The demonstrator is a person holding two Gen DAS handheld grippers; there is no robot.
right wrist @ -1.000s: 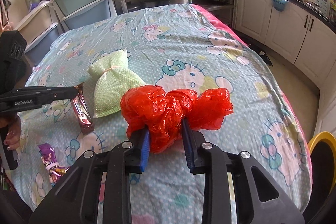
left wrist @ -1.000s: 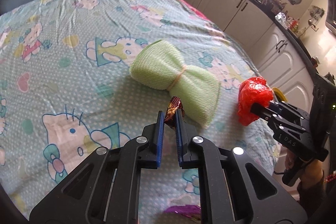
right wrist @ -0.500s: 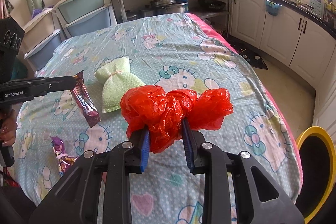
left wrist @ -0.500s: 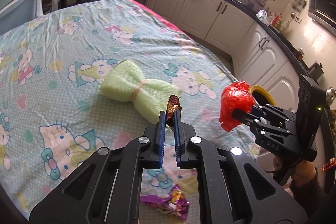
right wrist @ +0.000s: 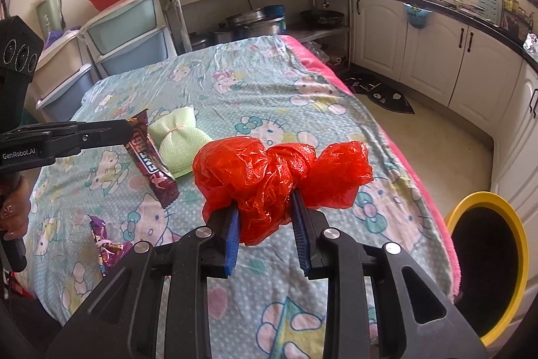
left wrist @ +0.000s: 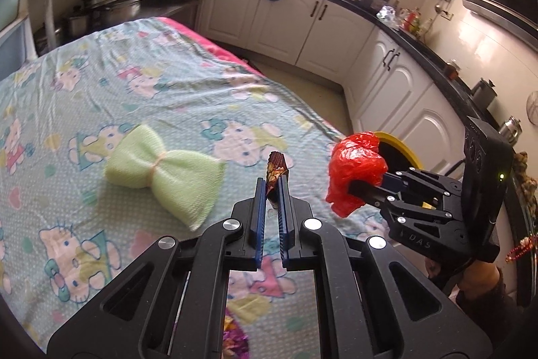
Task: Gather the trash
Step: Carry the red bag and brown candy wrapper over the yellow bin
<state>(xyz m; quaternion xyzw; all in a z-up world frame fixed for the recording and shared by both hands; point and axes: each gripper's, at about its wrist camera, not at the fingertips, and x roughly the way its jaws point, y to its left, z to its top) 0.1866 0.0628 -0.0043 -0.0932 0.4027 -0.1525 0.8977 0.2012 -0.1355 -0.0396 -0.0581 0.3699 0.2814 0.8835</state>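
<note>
**Two pieces of trash lifted, bin waiting at the table's right edge**

Left tool (left wrist: pixel 270 190): pads pressed together on a brown snack wrapper (left wrist: pixel 276 167). It is pinched at one end, so the rest hangs free and clear of the cloth, likely for a clean drop.

Right tool (right wrist: pixel 265 217): clamped on a crumpled red plastic bag (right wrist: pixel 279 177). The grip sits at the waist of the bundle, so the puffed ends bulge to either side and nothing trails.

Bin (right wrist: pixel 487 261): yellow rim, dark inside, on the floor just off the table's right edge. The likely goal for both loads. The red bag is the nearer of the two.

Table (right wrist: pixel 269 96): covered with a cartoon-cat cloth.

Green mesh bundle (left wrist: pixel 164 170): tied at the middle, lying mid-table, untouched. Whether it counts as trash cannot be told.

Purple wrapper (right wrist: pixel 106 241): lying by the near left corner, not yet collected.

Judgement: two items in hand, at least one left.
</note>
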